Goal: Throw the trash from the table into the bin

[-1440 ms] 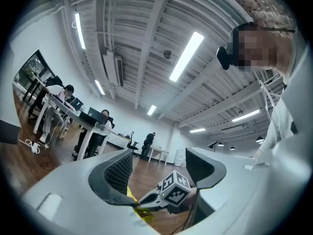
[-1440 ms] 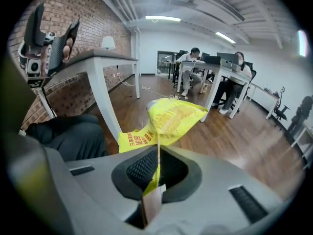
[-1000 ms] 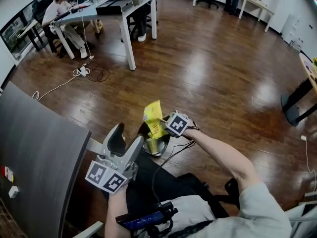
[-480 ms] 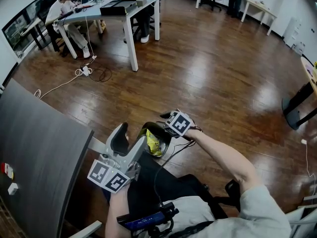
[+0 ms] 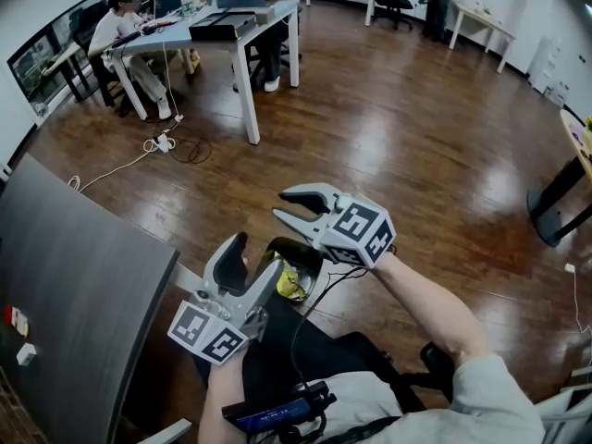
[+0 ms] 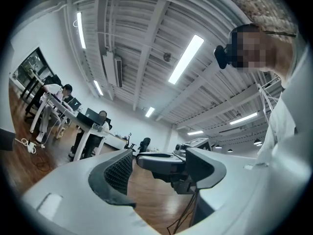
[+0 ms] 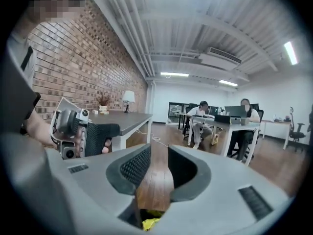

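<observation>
Now my right gripper [image 5: 289, 203] hangs above a small round black bin [image 5: 298, 246], with its jaws pointing away from me. They have just been closing and stand a narrow gap apart with nothing between them. Through that gap the right gripper view shows only brown wooden floor [image 7: 154, 190].

A crumpled yellow plastic wrapper [image 5: 291, 286] lies inside the bin, below and behind those jaws. A corner of it peeks in at the bottom edge of the right gripper view.

My left gripper [image 5: 252, 259] is held just beside the bin, lower than the right jaws and to their left. Its jaws are spread wide and empty. In the left gripper view, the right gripper shows beyond the open gap.

A dark grey flat tabletop [image 5: 83, 276] lies to the left of the left jaws. Far ahead of both pairs of jaws, people [image 5: 118, 24] sit at a long desk with white legs [image 5: 242, 58].
</observation>
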`<act>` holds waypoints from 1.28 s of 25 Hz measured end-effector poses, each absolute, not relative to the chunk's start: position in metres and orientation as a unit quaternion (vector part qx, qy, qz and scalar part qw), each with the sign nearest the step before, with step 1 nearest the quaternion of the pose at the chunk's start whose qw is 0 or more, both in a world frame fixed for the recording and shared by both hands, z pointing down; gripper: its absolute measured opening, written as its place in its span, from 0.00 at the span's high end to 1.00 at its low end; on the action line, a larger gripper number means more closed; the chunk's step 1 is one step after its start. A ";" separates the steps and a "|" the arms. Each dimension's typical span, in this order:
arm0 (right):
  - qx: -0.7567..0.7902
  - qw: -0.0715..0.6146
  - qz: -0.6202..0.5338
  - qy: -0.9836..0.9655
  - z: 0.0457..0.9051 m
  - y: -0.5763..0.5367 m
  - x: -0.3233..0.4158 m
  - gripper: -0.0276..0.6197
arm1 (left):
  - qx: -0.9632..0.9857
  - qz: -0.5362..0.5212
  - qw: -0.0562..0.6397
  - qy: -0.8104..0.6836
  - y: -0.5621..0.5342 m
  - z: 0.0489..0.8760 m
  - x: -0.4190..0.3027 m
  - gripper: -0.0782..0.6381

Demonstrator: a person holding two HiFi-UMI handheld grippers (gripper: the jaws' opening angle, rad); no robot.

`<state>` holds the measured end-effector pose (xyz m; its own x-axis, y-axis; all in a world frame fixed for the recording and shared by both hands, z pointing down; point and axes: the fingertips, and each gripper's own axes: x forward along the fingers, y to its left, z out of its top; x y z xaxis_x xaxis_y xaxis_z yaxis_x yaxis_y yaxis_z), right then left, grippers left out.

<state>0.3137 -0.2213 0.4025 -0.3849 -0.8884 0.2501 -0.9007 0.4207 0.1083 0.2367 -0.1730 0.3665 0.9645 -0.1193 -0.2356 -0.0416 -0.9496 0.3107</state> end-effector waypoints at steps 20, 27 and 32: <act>0.526 0.120 0.001 -0.842 0.373 -0.212 0.299 0.80 | 0.983 -0.123 0.130 -0.039 -0.164 0.353 0.235 0.44; 0.504 0.123 -0.013 -0.855 0.371 -0.204 0.283 0.80 | 0.983 -0.134 0.113 -0.054 -0.162 0.343 0.223 0.44; 0.483 0.118 -0.025 -0.867 0.355 -0.192 0.261 0.80 | 0.983 -0.141 0.096 -0.071 -0.156 0.323 0.199 0.44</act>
<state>0.2610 -0.1916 0.3554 -0.5051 -0.8440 0.1801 -0.8322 0.5316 0.1573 0.1994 -0.1556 0.3230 0.9505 -0.1663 -0.2626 -0.1122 -0.9714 0.2092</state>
